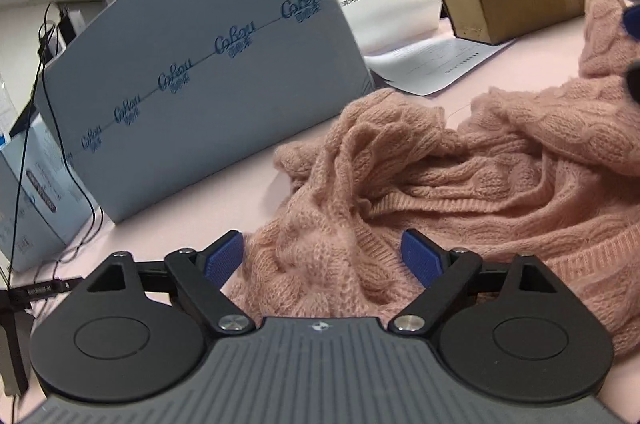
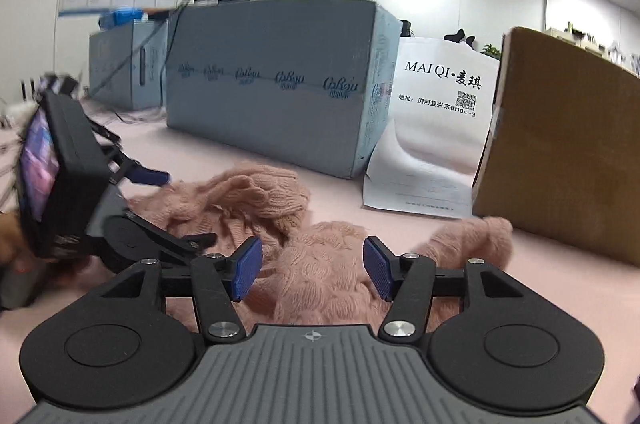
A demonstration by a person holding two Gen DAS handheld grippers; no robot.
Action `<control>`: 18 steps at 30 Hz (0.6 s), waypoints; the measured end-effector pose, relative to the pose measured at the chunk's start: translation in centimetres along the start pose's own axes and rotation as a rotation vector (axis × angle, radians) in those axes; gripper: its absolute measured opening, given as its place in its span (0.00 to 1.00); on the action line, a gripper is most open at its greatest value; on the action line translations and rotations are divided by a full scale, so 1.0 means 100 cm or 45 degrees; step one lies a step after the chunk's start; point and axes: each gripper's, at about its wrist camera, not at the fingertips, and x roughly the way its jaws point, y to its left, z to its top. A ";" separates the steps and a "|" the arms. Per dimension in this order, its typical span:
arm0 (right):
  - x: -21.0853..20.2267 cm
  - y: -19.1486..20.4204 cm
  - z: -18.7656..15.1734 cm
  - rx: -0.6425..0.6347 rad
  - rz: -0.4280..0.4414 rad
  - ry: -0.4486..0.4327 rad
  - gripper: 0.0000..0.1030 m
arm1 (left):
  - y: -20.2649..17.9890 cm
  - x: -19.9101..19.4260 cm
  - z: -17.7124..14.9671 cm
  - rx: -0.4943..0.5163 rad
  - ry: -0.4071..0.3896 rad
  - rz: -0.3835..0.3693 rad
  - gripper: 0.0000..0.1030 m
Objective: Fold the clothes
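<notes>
Left wrist view: pink knit sweater [image 1: 460, 184] is being seen rumpled on the pink table [image 1: 180, 224], bunched in ridges, no flat panel showing.
Right wrist view: same sweater [image 2: 320, 264] is being seen just ahead of the tool, one lump toward the blue carton [image 2: 272, 84], one fuzzy end near the brown cardboard box [image 2: 568, 152].
Left gripper [image 1: 322, 258]: jaws are being held spread wide; knit is lying between the pads but is not being pressed by them. Nothing is being gripped.
Right gripper [image 2: 312, 272]: jaws are being held partly spread; knit is lying in the gap, pads not seen pressing it. Nothing is being gripped.
Left gripper in right view [image 2: 160, 204]: is being seen at the left edge of the heap, fingers apart, over the fabric.
Surroundings: white bag with print [image 2: 440, 96] and a sheet of paper [image 1: 440, 64] are being kept behind the sweater, apart from it.
Progress: judged as early. No fold, no squared edge, no aligned sleeve is being shown; the garment is being left as a loose pile.
Remaining: sweater is still to be spread flat, sleeves brought in, body doubled over. All of it is judged outstanding.
Next need: hem or shoulder edge is to be located first; which part is lying under either tool cannot be told from the bunching.
Risk: loose open knit is likely to be snagged on pad edges or dragged as a clump.
</notes>
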 end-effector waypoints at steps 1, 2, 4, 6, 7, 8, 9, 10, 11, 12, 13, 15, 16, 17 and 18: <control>0.010 0.001 0.001 -0.018 -0.012 0.025 0.52 | 0.002 0.000 0.000 -0.012 0.004 -0.007 0.86; 0.017 0.001 0.001 -0.021 -0.015 0.052 0.52 | 0.002 0.000 -0.001 -0.020 0.007 -0.011 0.87; 0.034 -0.001 0.000 0.010 -0.020 0.134 0.52 | 0.005 0.000 -0.001 -0.039 0.014 -0.020 0.88; 0.046 -0.008 -0.004 0.071 -0.015 0.188 0.58 | 0.005 0.000 -0.001 -0.048 0.017 -0.025 0.88; 0.050 -0.011 -0.006 0.098 -0.008 0.209 0.60 | 0.005 0.000 -0.001 -0.049 0.018 -0.026 0.88; 0.052 -0.013 -0.008 0.118 -0.002 0.216 0.60 | 0.005 0.001 -0.001 -0.050 0.018 -0.027 0.88; 0.053 -0.015 -0.010 0.135 0.003 0.217 0.58 | 0.006 0.001 -0.001 -0.053 0.019 -0.029 0.88; 0.053 -0.015 -0.011 0.149 0.012 0.213 0.50 | 0.006 0.002 -0.001 -0.058 0.022 -0.033 0.88; 0.051 -0.016 -0.012 0.161 0.021 0.204 0.41 | 0.007 0.002 -0.001 -0.063 0.023 -0.036 0.89; 0.049 -0.017 -0.011 0.168 0.030 0.193 0.25 | 0.008 0.002 -0.001 -0.073 0.027 -0.042 0.89; 0.045 -0.017 -0.010 0.172 0.029 0.171 0.19 | 0.010 0.002 -0.001 -0.087 0.032 -0.051 0.89; 0.036 -0.018 -0.009 0.174 0.019 0.124 0.14 | 0.012 0.003 -0.001 -0.100 0.038 -0.054 0.92; 0.030 -0.019 -0.008 0.179 0.010 0.104 0.13 | 0.013 0.003 -0.001 -0.110 0.044 -0.052 0.95; 0.022 -0.021 -0.007 0.186 0.000 0.084 0.13 | 0.014 0.004 -0.001 -0.118 0.049 -0.051 0.99; 0.015 -0.023 -0.007 0.193 -0.010 0.064 0.12 | 0.015 0.005 -0.001 -0.129 0.056 -0.048 1.00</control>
